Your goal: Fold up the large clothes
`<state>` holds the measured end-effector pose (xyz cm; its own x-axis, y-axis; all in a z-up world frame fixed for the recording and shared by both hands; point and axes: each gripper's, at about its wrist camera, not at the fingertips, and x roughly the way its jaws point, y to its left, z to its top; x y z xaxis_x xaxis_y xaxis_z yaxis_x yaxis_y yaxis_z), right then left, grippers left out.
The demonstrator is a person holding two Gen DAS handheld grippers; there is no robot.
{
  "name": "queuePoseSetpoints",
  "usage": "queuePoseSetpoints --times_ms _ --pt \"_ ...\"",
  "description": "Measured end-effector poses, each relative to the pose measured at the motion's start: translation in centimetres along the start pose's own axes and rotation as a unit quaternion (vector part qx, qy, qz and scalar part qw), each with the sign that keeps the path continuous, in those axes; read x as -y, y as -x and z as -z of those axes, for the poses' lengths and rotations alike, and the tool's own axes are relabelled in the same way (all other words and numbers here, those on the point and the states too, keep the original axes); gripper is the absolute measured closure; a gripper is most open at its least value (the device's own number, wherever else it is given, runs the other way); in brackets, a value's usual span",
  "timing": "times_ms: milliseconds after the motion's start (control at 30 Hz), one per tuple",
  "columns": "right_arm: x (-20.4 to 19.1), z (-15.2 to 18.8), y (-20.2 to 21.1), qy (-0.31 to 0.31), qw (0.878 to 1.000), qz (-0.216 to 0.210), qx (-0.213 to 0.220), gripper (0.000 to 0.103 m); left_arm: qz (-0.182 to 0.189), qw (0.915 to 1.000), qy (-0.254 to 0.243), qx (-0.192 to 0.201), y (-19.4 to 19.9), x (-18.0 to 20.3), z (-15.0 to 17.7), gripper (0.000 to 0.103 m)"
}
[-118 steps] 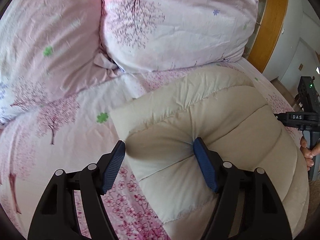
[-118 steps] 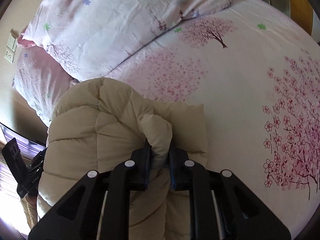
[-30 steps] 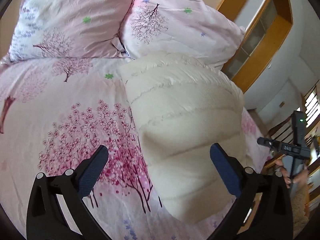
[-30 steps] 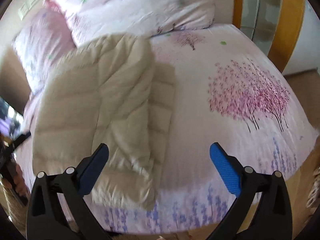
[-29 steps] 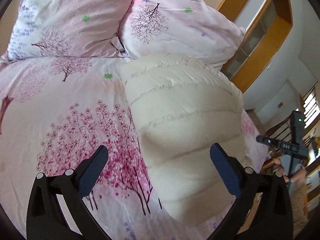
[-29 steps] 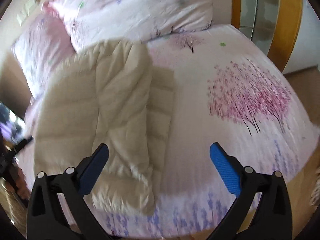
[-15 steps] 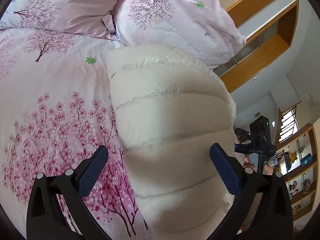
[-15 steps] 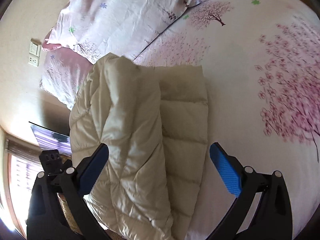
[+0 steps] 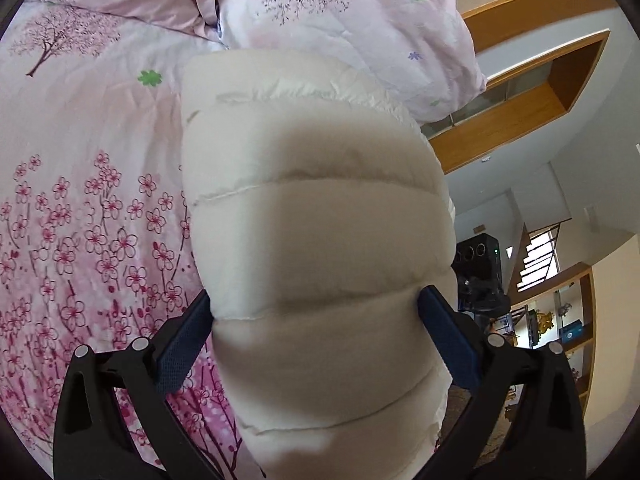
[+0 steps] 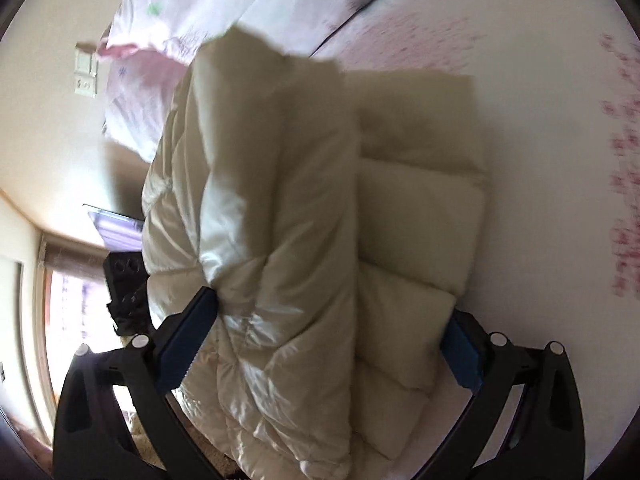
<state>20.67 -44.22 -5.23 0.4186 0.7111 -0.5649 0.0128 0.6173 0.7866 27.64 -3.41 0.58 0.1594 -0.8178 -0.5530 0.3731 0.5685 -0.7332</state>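
Note:
A cream quilted puffer jacket (image 9: pixel 312 208) lies folded into a long bundle on the blossom-print bed sheet (image 9: pixel 80 200). My left gripper (image 9: pixel 314 298) is open and straddles one end of the bundle, with both blue pads against its sides. From the opposite side, the right wrist view shows the jacket (image 10: pixel 304 200) with one layer folded over a flatter one. My right gripper (image 10: pixel 328 304) is open too, and the jacket's near end fills the gap between its fingers. The jacket's underside is hidden.
Two pink floral pillows (image 9: pixel 340 12) lie at the head of the bed behind the jacket. A wooden frame (image 9: pixel 520 92) and a room with shelves show past the bed's right edge. A wall switch (image 10: pixel 86 72) and a bright window (image 10: pixel 68 320) are on the left.
Both grippers have moved in close to the jacket, and their open fingers now straddle its ends. Earlier, the right gripper let go of the fold it had pinched.

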Motion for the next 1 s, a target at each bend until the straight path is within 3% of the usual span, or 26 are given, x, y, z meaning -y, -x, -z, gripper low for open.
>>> queuePoseSetpoints --times_ms 333,400,467,600,767,1000 --pt "-2.8 -0.7 -3.5 0.038 0.998 -0.038 -0.020 0.004 0.018 0.9995 0.024 -0.008 -0.2 -1.1 -0.4 0.012" --pt "-2.4 -0.7 -3.7 0.025 0.998 -0.053 -0.018 0.027 0.023 0.9993 0.029 -0.006 -0.1 -1.4 -0.3 0.019" --pt "-1.7 -0.4 -3.8 0.003 0.997 -0.077 -0.014 0.043 0.027 0.9993 0.027 -0.003 0.1 -1.4 -0.2 0.031" --pt "-2.2 0.2 -3.2 0.007 0.996 -0.088 0.003 0.062 0.029 0.9995 0.007 0.007 0.5 -0.9 0.0 0.045" --pt "-4.3 0.4 -1.6 0.031 0.995 -0.090 0.021 0.072 0.050 0.9984 -0.004 0.026 1.3 -0.3 -0.3 0.057" --pt "-9.3 -1.2 -2.4 0.077 0.990 -0.115 0.042 0.076 0.049 0.9957 -0.025 0.074 5.0 0.2 -1.4 0.062"
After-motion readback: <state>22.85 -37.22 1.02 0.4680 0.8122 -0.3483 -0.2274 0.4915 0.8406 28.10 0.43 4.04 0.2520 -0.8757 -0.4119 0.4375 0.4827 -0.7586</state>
